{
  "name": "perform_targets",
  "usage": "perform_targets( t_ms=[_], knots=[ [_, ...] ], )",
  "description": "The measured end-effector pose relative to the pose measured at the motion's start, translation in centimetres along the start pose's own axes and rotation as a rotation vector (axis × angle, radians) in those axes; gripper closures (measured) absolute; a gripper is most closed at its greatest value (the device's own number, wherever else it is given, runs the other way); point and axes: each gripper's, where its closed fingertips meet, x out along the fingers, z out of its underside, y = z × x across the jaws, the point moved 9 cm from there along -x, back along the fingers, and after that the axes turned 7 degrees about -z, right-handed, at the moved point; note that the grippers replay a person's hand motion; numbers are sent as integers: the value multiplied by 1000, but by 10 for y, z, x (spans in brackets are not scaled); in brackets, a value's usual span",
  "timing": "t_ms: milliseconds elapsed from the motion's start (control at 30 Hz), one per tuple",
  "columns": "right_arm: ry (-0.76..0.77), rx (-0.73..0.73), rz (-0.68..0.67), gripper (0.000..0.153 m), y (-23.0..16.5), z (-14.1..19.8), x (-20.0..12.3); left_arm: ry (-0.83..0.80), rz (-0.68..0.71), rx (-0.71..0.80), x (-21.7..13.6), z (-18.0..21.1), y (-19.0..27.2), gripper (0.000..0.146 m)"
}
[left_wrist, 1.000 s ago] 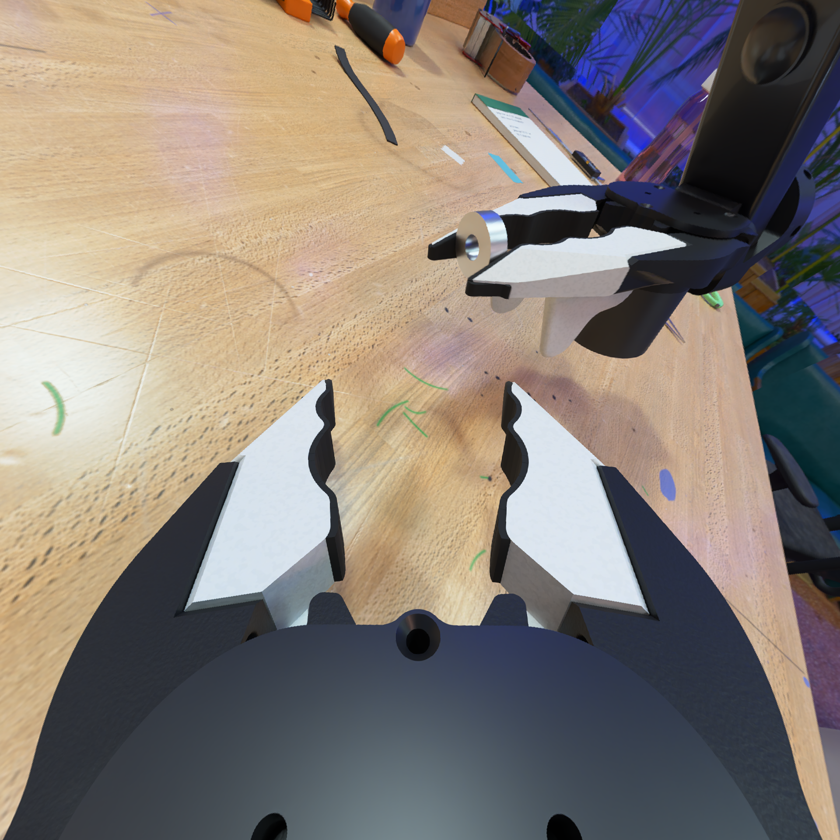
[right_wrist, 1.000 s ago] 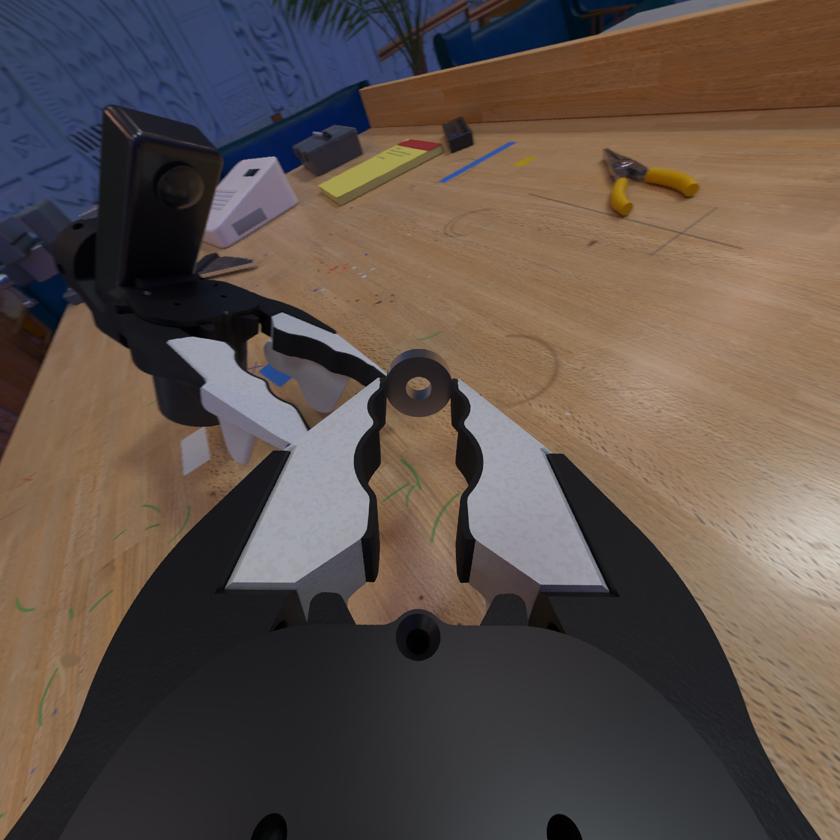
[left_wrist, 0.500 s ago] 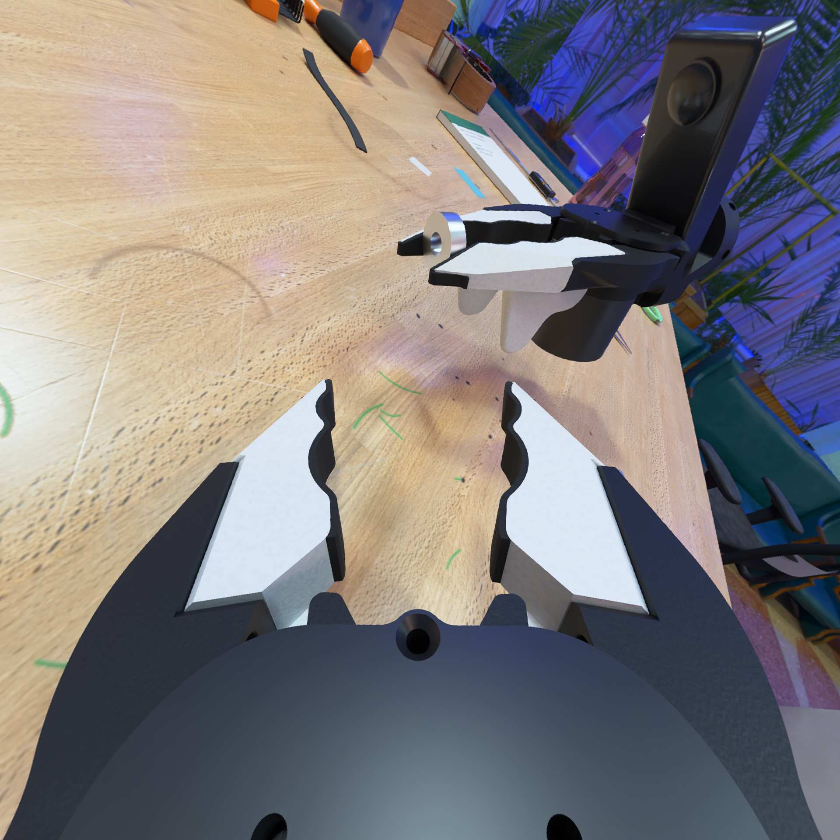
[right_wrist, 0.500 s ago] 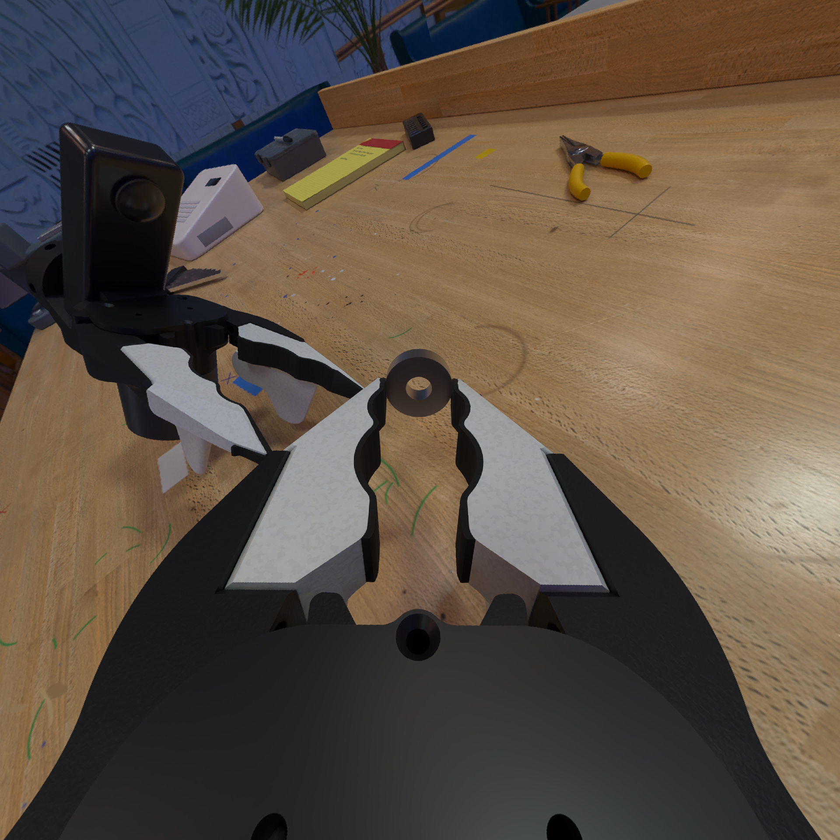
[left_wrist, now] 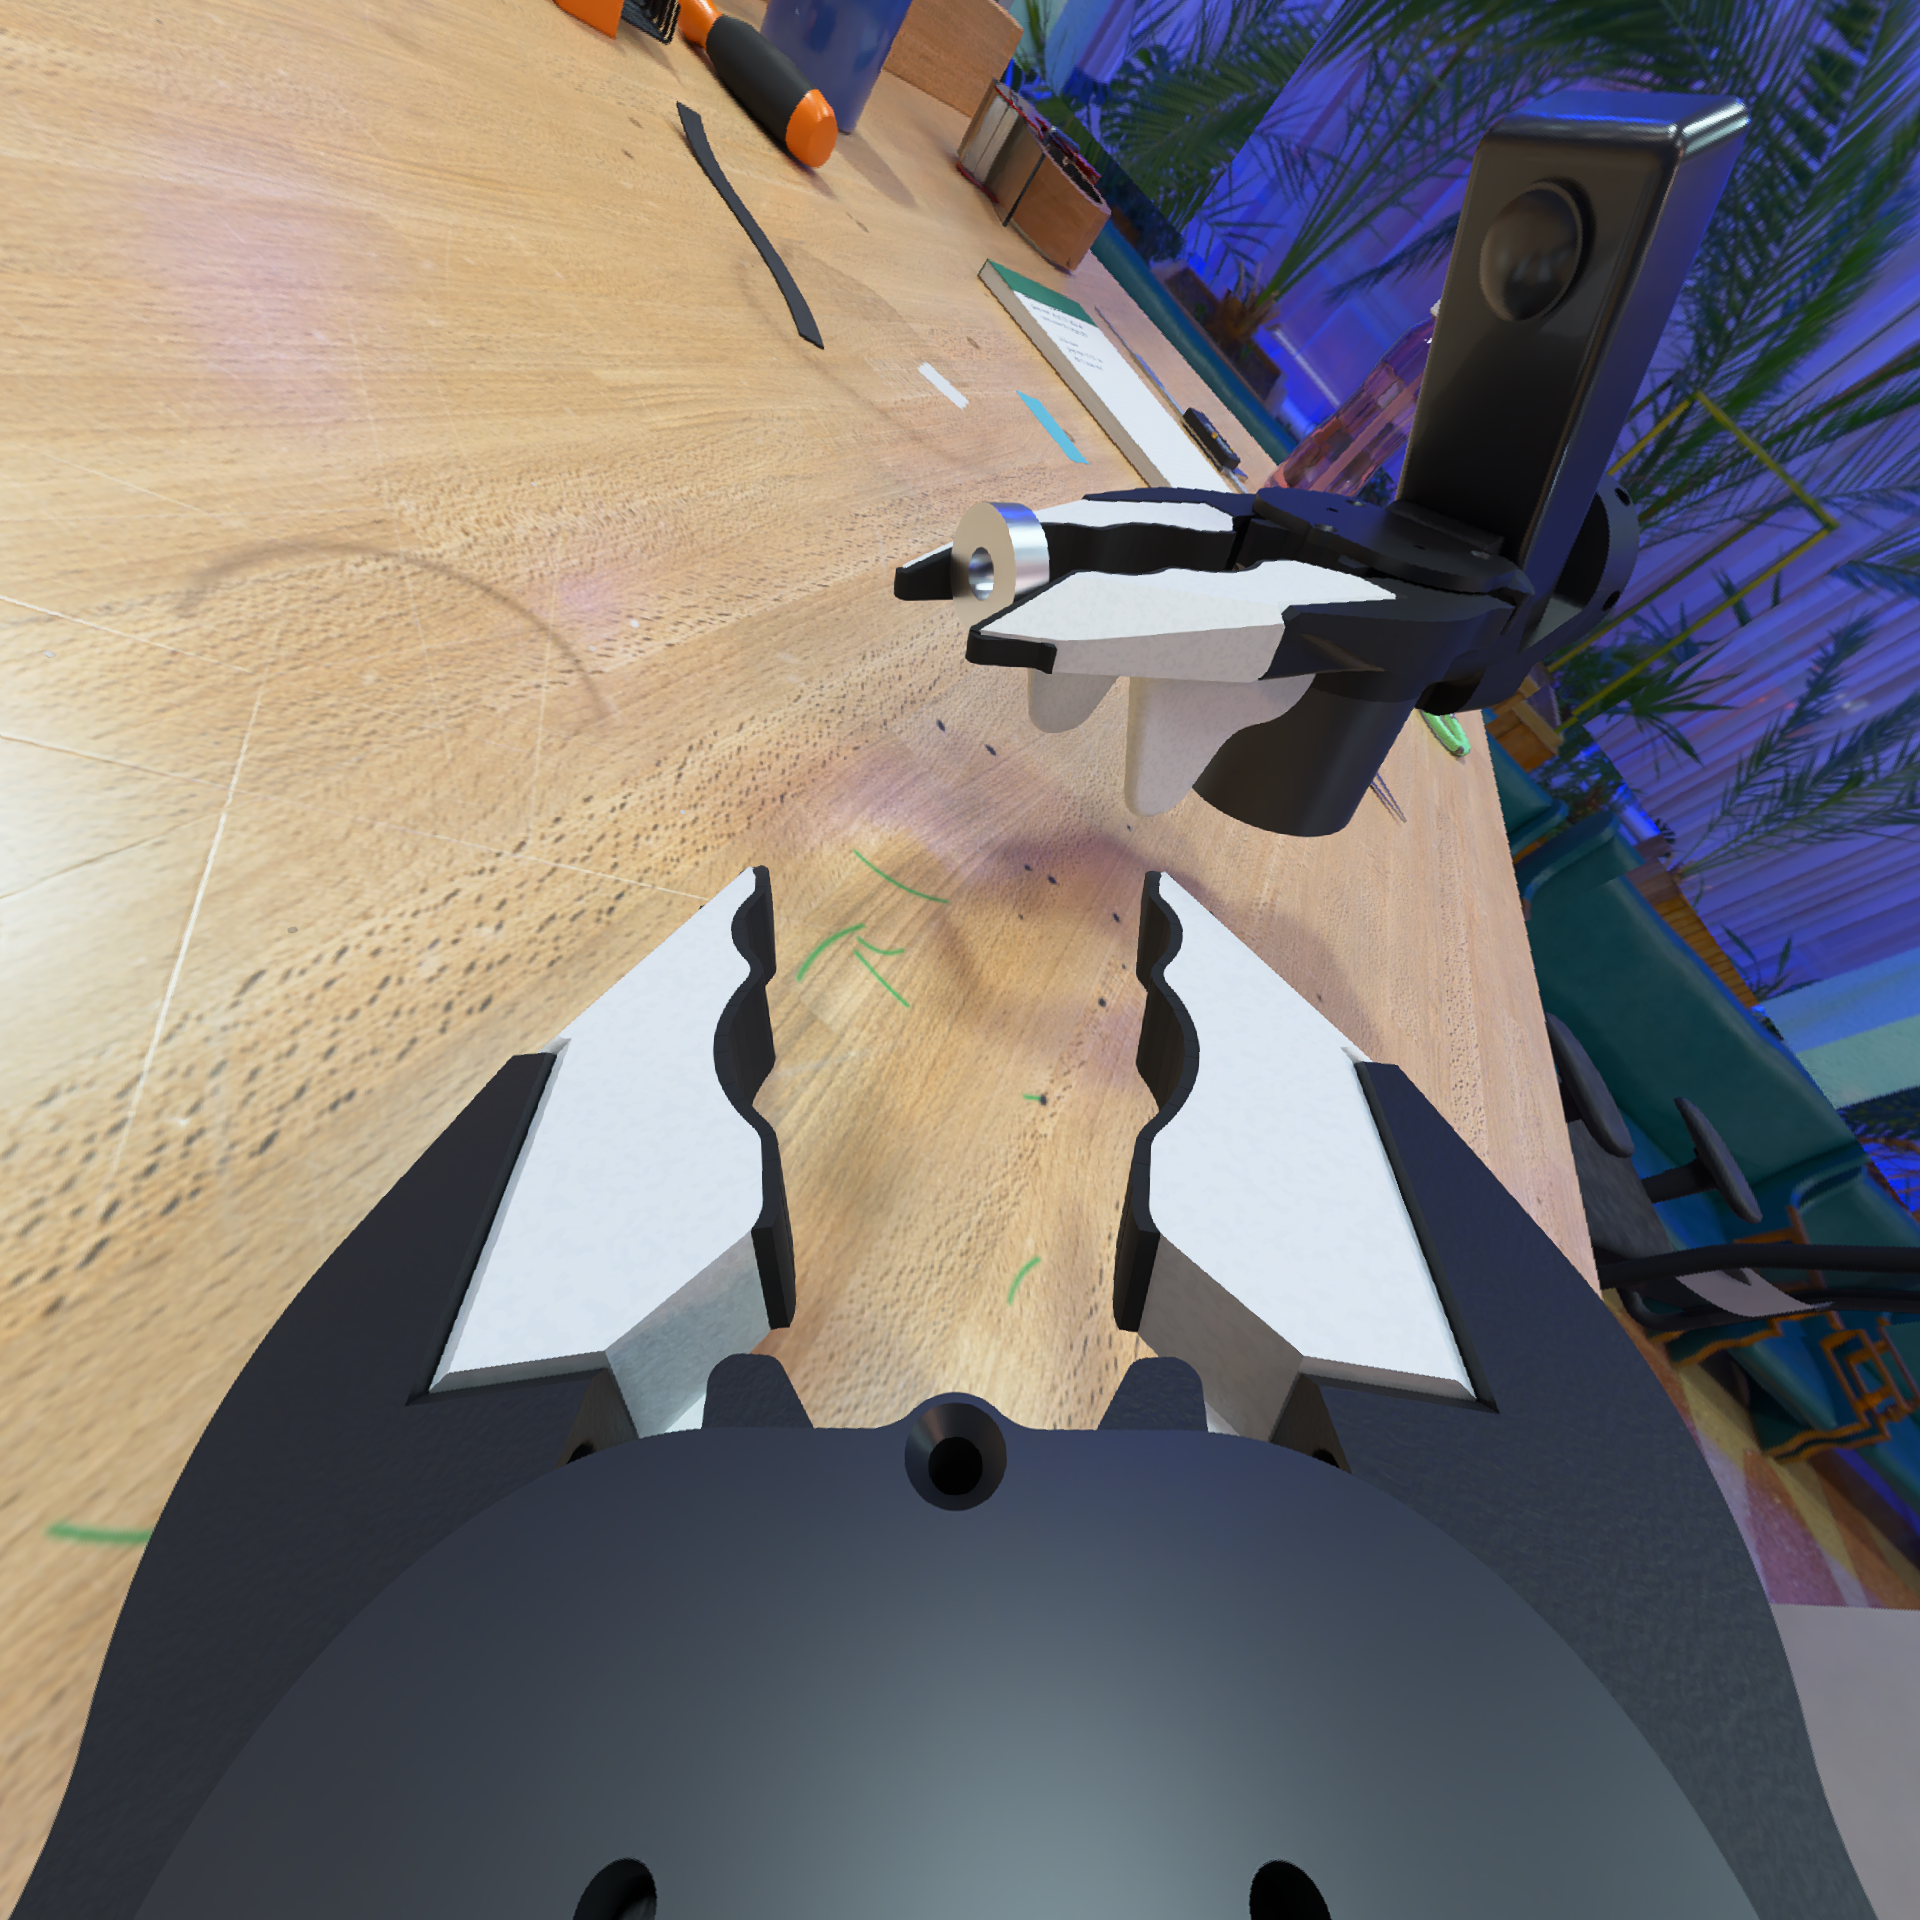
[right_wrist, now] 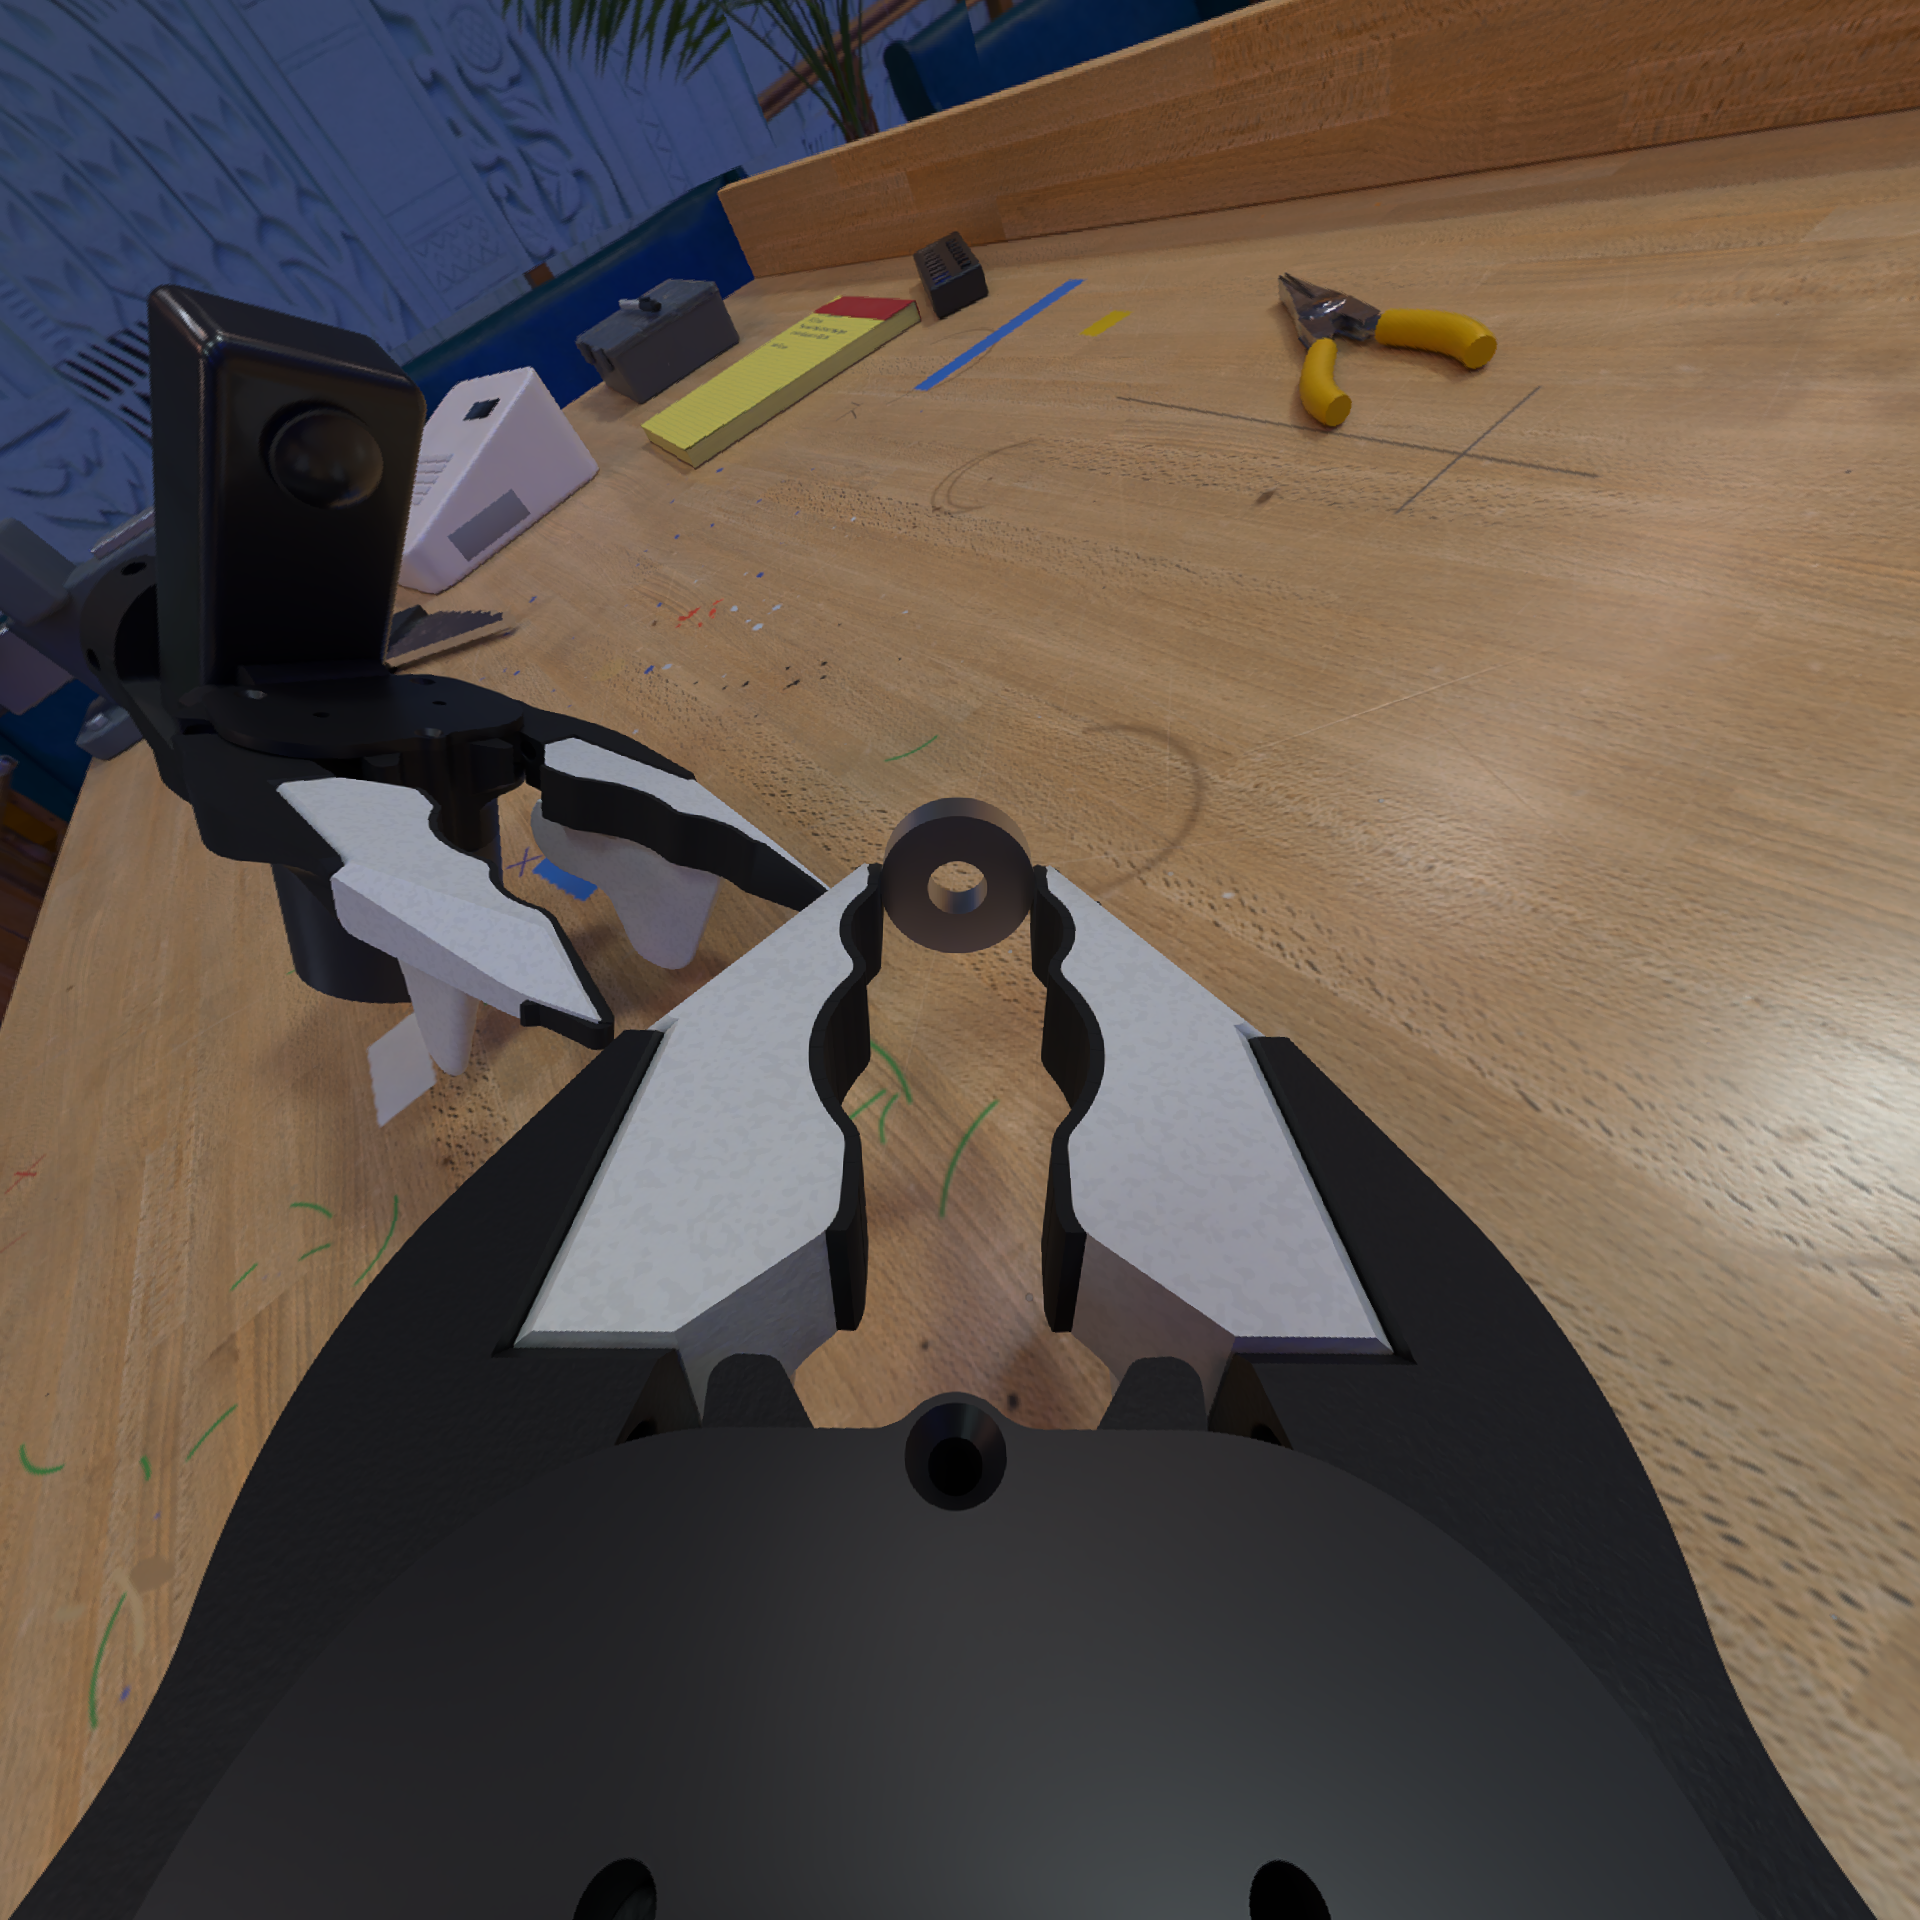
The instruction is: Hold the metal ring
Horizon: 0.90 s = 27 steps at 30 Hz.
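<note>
**Operator:** Starting with the left wrist view: what is the condition?

**Technician:** The left gripper (left_wrist: 956, 894) has its jaws spread wide with nothing between them; it hangs above the light wooden workbench (left_wrist: 364, 499). Farther off, the right gripper (left_wrist: 977, 613) carries the small silver metal ring (left_wrist: 995, 551) at its very tips, clear of the bench surface. Hazard: the left gripper sits near the loaded one. A forward move could strike the ring or the fingers and knock the part loose.

**Operator:** And the right wrist view?

**Technician:** The right gripper (right_wrist: 956, 883) is clamped on the metal ring (right_wrist: 956, 875). The ring stands on edge, bore facing the camera, pinched by its rim between the fingertips (right_wrist: 847, 909) only. The scalloped recesses deeper in the jaws are unused. The left gripper (right_wrist: 717, 940) lies just beside the left finger; whether they touch cannot be told.

**Operator:** Failure modes?

**Technician:** Judged from this pose:
- Tip grip on a smooth round rim: the ring may roll or squirt out if the clamp force eases.
- Sudden tilt or jolt: the ring may pivot between the tips.
- A drop: the ring would likely roll across the workbench (right_wrist: 1455, 831), perhaps toward the yellow-handled pliers (right_wrist: 1371, 348).
</note>
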Motion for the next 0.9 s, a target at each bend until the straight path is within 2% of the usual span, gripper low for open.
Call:
perform_targets(
  t_ms=[900],
  knots=[
    [-2,35,-22,125,0,0,0,-13,7,-24,2,1,-2,76]
  ],
)
